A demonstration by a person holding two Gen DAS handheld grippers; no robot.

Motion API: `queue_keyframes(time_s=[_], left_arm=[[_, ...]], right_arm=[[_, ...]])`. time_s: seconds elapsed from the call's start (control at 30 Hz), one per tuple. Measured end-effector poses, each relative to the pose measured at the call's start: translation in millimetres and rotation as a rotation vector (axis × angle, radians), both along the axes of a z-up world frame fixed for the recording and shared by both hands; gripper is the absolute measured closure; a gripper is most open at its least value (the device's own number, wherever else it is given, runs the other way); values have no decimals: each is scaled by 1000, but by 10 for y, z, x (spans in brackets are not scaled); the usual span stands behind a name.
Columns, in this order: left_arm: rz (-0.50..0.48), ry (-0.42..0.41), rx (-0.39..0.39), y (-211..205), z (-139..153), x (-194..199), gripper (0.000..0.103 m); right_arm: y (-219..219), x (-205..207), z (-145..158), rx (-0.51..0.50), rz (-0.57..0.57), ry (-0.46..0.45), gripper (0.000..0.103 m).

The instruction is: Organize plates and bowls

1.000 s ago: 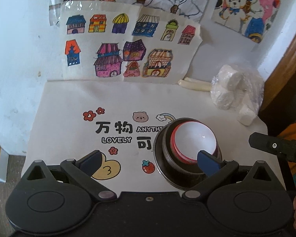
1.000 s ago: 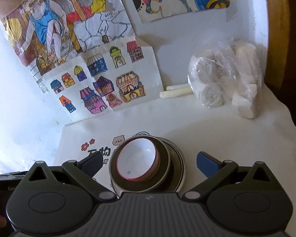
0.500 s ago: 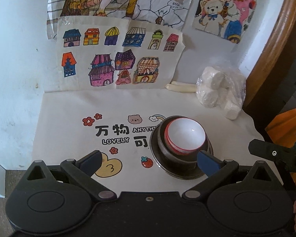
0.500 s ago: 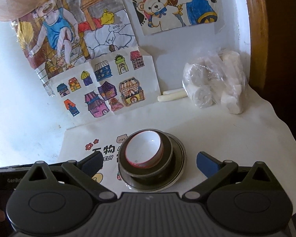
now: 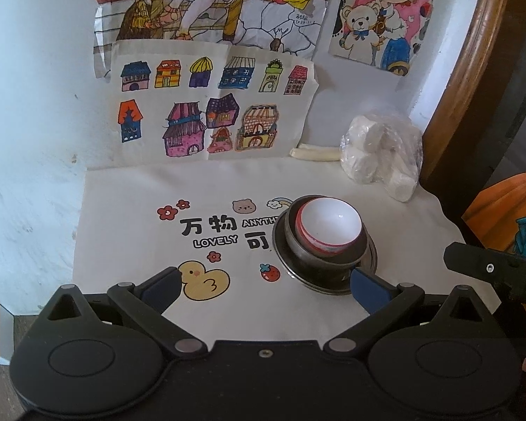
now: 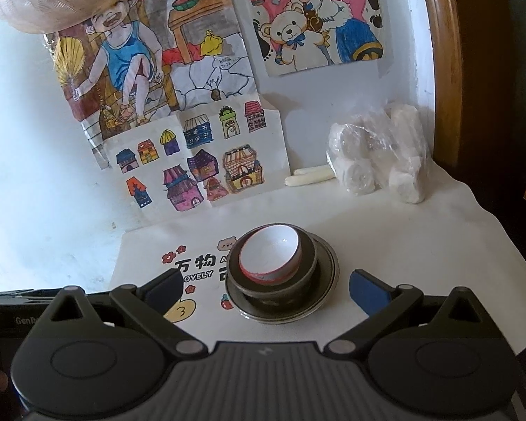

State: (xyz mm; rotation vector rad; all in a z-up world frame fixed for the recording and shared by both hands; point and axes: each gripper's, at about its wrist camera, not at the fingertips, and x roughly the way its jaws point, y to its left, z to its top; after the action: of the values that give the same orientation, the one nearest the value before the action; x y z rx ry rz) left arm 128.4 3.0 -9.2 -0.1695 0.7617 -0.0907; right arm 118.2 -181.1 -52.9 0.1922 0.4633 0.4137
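A small white bowl with a red rim (image 5: 328, 226) (image 6: 270, 256) sits nested in a dark bowl (image 5: 299, 245) (image 6: 307, 266), which stands on a metal plate (image 5: 366, 259) (image 6: 328, 280) on the printed tablecloth. In the left wrist view my left gripper (image 5: 263, 286) is open and empty, with the stack just beyond its right fingertip. My right gripper (image 6: 268, 287) is open too, empty, and the stack lies between and just beyond its blue fingertips. Part of the right gripper shows at the right edge of the left wrist view.
A clear bag of white rolls (image 5: 382, 154) (image 6: 378, 159) rests at the back right by a wooden frame (image 5: 473, 70). A pale stick (image 5: 315, 153) (image 6: 310, 177) lies along the wall under children's drawings (image 5: 207, 119). The cloth's right edge (image 6: 501, 252) drops off the table.
Both grippers have drawn back and up from the stack, which now looks smaller and farther. The bowls and plate have stayed in place.
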Motion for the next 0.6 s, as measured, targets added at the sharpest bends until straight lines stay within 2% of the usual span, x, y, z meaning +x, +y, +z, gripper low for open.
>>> queue_keyframes(time_s=[0.3, 0.6], left_arm=[[-15, -46, 15, 26, -70, -270, 1], [3, -80, 41, -11, -103, -463, 1]], right_arm=[[42, -272, -78, -42, 0, -20, 0], [-101, -430, -141, -58, -17, -18, 0]])
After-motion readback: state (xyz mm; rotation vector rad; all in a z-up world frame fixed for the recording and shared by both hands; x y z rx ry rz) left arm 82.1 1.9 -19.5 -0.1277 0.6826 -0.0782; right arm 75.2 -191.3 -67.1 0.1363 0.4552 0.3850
